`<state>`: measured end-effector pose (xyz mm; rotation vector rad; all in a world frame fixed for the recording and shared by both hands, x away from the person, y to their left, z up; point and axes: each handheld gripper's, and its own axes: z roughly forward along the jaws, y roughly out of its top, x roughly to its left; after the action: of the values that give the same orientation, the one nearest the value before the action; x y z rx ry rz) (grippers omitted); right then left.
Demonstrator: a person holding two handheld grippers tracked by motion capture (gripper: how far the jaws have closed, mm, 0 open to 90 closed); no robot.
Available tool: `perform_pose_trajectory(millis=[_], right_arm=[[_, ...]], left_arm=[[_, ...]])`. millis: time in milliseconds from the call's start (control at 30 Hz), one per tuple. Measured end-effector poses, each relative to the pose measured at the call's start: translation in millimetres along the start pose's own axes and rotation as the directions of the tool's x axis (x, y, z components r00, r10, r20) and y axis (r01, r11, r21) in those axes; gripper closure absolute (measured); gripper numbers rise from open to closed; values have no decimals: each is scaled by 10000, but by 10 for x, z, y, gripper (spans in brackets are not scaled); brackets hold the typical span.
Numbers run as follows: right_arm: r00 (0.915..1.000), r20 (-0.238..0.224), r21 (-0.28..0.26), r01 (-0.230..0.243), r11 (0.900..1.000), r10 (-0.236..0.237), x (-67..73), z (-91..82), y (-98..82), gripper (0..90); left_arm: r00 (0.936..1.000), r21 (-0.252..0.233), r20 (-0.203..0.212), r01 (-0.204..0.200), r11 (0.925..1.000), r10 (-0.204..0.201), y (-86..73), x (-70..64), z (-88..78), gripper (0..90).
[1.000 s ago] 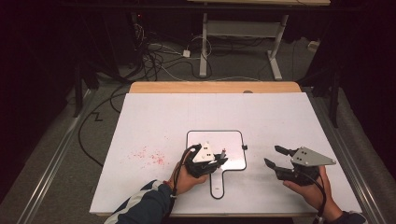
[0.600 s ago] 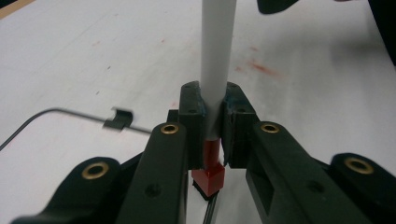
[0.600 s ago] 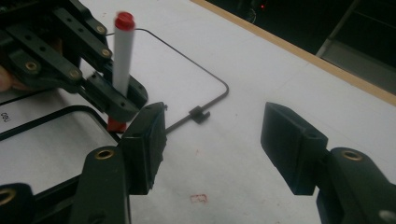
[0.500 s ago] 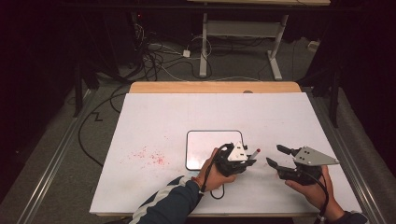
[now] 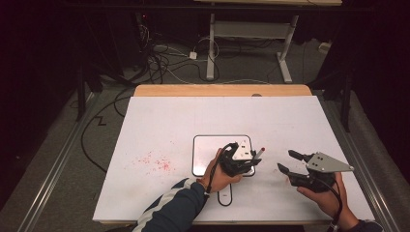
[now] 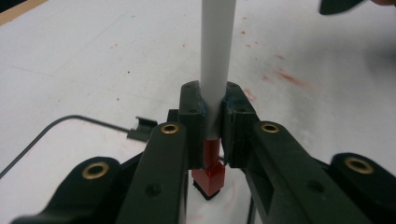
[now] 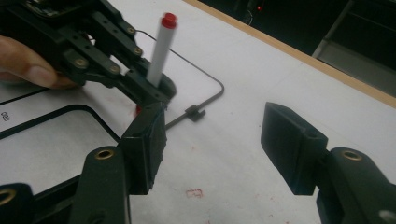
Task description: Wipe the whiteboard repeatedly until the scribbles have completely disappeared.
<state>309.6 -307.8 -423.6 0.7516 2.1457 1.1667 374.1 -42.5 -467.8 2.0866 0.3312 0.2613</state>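
Overhead, the left gripper (image 5: 240, 162) sits at the right edge of the small whiteboard (image 5: 208, 154) on the white table (image 5: 193, 116), with a white marker (image 5: 258, 154) slanting out of it toward the right gripper (image 5: 286, 162), which is held near it over the bare table. From this height the marker is only a thin pale stick with a red end, and how it is gripped cannot be made out.

That detail comes from the left gripper view: the two jaws are closed tight on the marker's white barrel (image 6: 216, 56), which rises straight up between them, and below the pads a red section ends in a dark tip (image 6: 208, 179) close to the board surface; whether it touches cannot be told. Red smears (image 6: 286, 77) mark the table beyond.

Meanwhile the right gripper view gives the side-on picture. Its own jaws stand well apart with nothing between them, only bare table with a small red mark (image 7: 194, 192) on it. Farther off, the left gripper (image 7: 140, 91) clamps the marker (image 7: 160, 51) low on its barrel, so the marker leans with its red end (image 7: 168, 20) uppermost. The board's black border and a small clip (image 7: 195, 113) on it lie just beside that gripper, and a thumb (image 7: 28, 65) rests on its body.
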Motion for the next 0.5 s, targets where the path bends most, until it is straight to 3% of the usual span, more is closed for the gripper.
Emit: perform_pose_trajectory(millis=[100, 267, 333, 500], right_arm=[[10000, -2, 22, -1, 10000, 1, -2, 5, -4, 413], [9999, -52, 56, 86, 9999, -85, 21, 25, 11, 413], [9999, -76, 59, 105, 9999, -104, 29, 38, 15, 413], [9997, -150, 99, 172, 9998, -170, 39, 64, 22, 413]], left_arm=[[9996, -60, -158, 246, 9997, -247, -98, 67, -134, 791], [9962, 87, -783, 389, 9992, -381, -193, 175, -291, 790], [9944, 25, -878, 601, 9982, -597, -212, 221, -306, 790], [9951, -15, -769, 621, 9981, -620, -190, 188, -259, 790]])
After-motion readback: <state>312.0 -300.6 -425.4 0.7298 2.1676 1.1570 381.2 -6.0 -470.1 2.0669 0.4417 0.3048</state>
